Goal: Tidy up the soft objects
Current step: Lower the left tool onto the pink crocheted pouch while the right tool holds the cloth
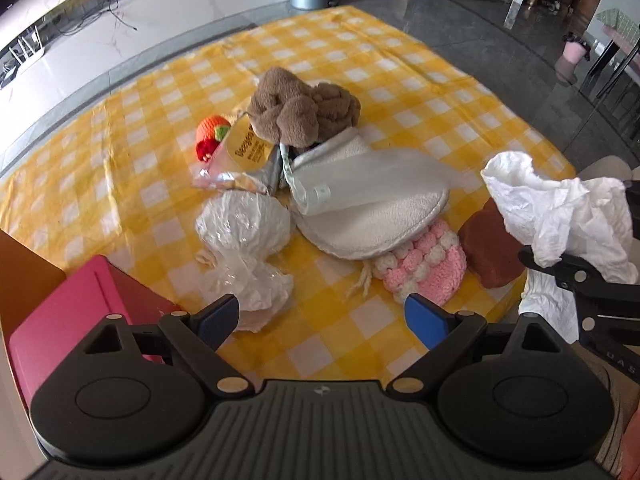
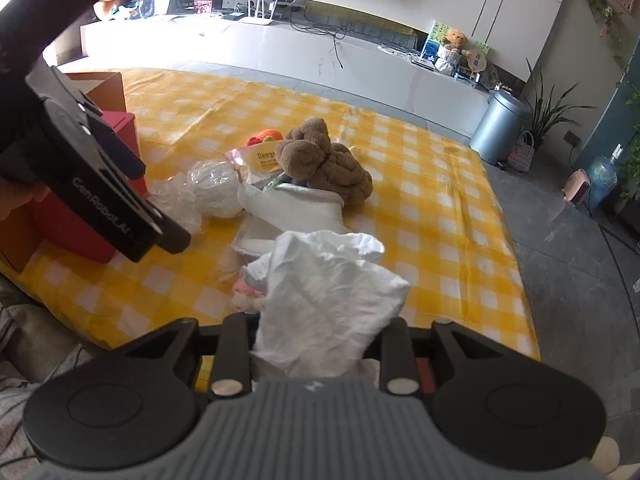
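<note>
A pile of soft things lies on the yellow checked cloth [image 1: 344, 340]: a brown plush [image 1: 300, 110], a white fleecy pad [image 1: 368, 216], a pink and white crocheted piece [image 1: 424, 264], an orange knitted toy [image 1: 212, 132], a clear plastic bundle [image 1: 244, 228] and a brown block [image 1: 488, 248]. My left gripper [image 1: 320, 320] is open and empty, low over the cloth in front of the pile. My right gripper [image 2: 316, 344] is shut on a crumpled white cloth [image 2: 324, 292], held above the cloth; it also shows in the left wrist view [image 1: 560, 216].
A pink box [image 1: 80, 308] inside an orange box [image 1: 24, 268] stands at the left edge of the cloth. A foil snack bag [image 1: 248, 156] lies in the pile. A grey bin [image 2: 500, 128], plants and a white TV bench stand beyond on the dark floor.
</note>
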Available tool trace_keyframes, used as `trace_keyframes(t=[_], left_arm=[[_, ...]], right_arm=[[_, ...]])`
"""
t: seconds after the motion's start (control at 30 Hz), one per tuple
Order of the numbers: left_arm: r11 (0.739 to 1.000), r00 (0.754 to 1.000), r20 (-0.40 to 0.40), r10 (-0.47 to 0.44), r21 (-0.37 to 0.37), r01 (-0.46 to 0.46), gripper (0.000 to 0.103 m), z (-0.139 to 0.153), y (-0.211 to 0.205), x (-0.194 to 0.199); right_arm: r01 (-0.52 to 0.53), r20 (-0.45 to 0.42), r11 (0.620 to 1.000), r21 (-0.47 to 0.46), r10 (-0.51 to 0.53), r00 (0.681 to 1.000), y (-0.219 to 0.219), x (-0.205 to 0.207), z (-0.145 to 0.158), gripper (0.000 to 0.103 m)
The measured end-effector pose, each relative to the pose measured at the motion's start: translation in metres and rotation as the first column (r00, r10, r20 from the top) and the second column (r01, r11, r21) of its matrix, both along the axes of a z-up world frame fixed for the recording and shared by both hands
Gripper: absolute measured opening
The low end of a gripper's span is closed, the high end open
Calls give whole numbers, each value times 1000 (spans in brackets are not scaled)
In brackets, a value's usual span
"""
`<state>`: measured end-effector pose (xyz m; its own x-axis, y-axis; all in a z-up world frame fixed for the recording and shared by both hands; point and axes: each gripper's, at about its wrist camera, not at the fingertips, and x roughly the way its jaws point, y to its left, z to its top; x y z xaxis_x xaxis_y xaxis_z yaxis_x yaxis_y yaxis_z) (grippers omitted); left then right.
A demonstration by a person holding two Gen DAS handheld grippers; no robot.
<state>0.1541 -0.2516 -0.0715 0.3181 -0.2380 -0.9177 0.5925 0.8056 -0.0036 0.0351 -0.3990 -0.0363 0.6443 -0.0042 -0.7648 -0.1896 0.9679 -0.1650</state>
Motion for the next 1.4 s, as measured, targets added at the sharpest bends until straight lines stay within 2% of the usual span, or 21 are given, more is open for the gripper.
trace_keyframes(t=[0.13,0.23,0.3,0.43,0.53,0.67,0.83,0.9,1.03,1.17,1.23,1.27,1.3,1.4], left_arm=[[996,1000,4,-4,86,3,94,-16,-24,-5],[996,999,21,40,74,-42,94,-19,-38,-9],[998,999,25,48,50,-50,94,-21,-48,-12],[986,989,12,145,79,-146,94,-36,-63,-8],[984,987,-17,162,81,-161,94,-49,-73,-2],[975,983,1,184,127,-183,95,-63,-91,4],[972,982,29,189,138,-191,103,-69,-102,10],[964,976,48,211,158,-216,103,-75,-105,13],[948,955,-43,293,139,-285,103,-77,-100,25],[956,948,-135,288,96,-277,103,-79,-89,36],[972,951,-202,235,50,-229,59,-73,-85,35],[977,953,-215,212,54,-206,49,-71,-85,33],[982,961,-206,185,75,-173,39,-67,-86,29],[987,987,-127,97,138,-80,34,-64,-93,11]], right_arm=[[17,6,999,-28,-17,1000,-7,-7,-10,27],[56,-44,998,18,-55,998,-23,-6,-12,27],[98,-47,995,10,-98,994,-34,-6,-12,27],[160,-34,986,36,-159,987,-55,-7,-8,27],[150,-29,988,39,-149,988,-55,-9,-9,27],[109,-43,994,-31,-111,993,-47,-7,-20,27],[131,-51,991,-33,-132,990,-55,-8,-27,27],[133,-45,990,-46,-135,990,-54,-8,-28,27],[121,-43,992,-43,-123,991,-50,-10,-28,27],[106,-52,993,-56,-109,993,-46,-10,-30,28],[99,-57,993,-60,-102,993,-45,-11,-32,28],[98,-60,993,-61,-102,993,-45,-11,-33,28],[98,-63,993,-64,-102,993,-45,-10,-34,28],[94,-77,993,-70,-99,992,-45,-10,-39,29]])
